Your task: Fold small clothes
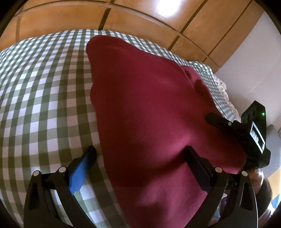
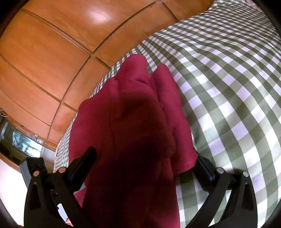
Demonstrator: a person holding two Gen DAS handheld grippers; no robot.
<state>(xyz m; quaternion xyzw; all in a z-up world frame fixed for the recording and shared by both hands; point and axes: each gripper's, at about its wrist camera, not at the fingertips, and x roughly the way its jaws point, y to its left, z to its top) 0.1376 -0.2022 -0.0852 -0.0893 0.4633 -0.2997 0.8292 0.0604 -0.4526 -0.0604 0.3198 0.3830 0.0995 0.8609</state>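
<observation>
Matt red cloth garment [image 1: 149, 114], woven check bedcover [image 1: 43, 87], glossy wood wardrobe [image 1: 140, 17].

Both wrist views close, downward (sharing red garment [image 1: 149, 114])

Bright, diffuse daylight in both wrist views. Specular glare on the glossy wooden wardrobe [image 1: 168, 10] at 12 o'clock in the left view and at 11 o'clock in the right. A dark shadow falls across the red garment [image 2: 140, 131] centrally. Strong fisheye curvature bends the checked bedcover [image 1: 43, 87]; corners vignette black; nearest cloth is soft.
</observation>
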